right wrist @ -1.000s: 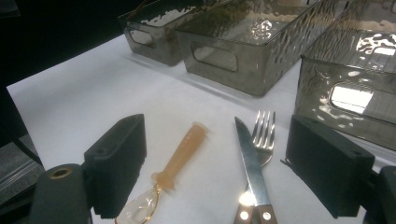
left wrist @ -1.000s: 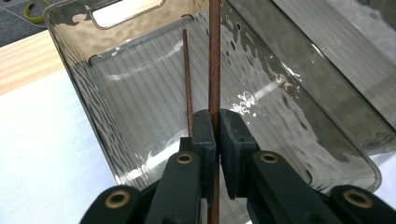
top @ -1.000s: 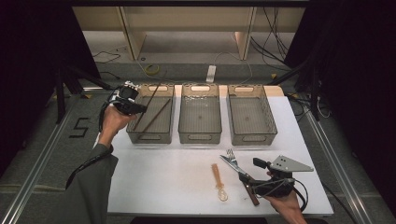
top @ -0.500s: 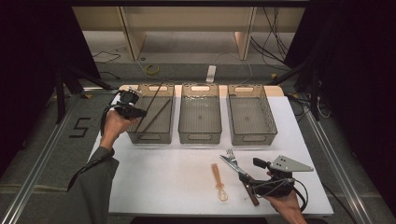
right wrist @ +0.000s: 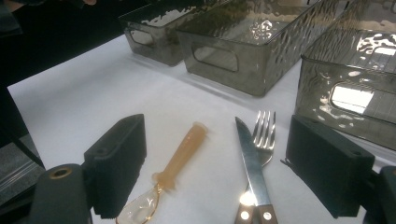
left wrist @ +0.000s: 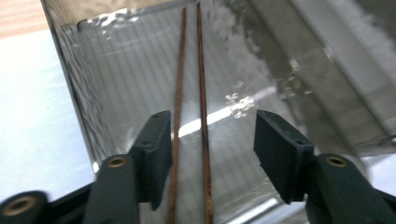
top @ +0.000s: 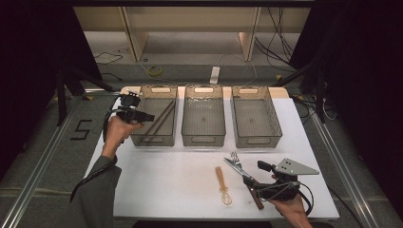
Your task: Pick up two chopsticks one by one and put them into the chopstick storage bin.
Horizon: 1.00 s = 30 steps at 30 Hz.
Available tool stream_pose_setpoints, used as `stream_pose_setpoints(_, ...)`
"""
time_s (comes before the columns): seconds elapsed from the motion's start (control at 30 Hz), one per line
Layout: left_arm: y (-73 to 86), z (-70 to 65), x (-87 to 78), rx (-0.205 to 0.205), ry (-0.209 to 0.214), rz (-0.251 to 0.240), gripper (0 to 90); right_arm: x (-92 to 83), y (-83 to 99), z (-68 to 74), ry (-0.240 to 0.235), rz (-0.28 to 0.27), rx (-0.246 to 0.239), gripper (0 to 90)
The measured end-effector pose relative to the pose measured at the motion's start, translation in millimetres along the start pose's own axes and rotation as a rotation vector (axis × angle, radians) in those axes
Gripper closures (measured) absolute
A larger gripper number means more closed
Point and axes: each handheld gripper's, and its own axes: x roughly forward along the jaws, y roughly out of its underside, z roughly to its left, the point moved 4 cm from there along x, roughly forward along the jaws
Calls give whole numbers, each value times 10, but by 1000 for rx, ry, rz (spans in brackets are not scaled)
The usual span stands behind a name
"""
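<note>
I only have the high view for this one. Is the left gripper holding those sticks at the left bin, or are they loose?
Observer: Loose. The left gripper has just been opening its fingers. Two chopsticks lie between them on the floor of the left bin, not pinched.
Operator: And the right gripper's fingers?
Observer: The right gripper is open, with nothing gripped.
Operator: What sits ahead of it?
Observer: A spoon with a clear bowl, then a knife and a fork side by side.

Grey sleeve (top: 97,190), black claws (left wrist: 210,149)
</note>
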Motion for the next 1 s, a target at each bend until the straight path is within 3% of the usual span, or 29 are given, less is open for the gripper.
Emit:
stream_pose_setpoints(0.13,81,-100,-60,-2,39,-29,387,3,2,8,-1,3,2,210)
stream_pose_setpoints(0.3,189,-124,-73,-17,73,-43,329,6,1,14,-5,2,4,210)
stream_pose_setpoints(0.43,205,-155,-124,-31,89,-83,286,14,0,23,-4,5,0,210)
stream_pose_setpoints(0.6,248,-255,-194,-8,113,-115,260,42,-2,32,-2,23,7,211)
stream_pose_setpoints(1.0,394,-505,-348,45,126,-195,209,137,-73,81,10,82,-11,217)
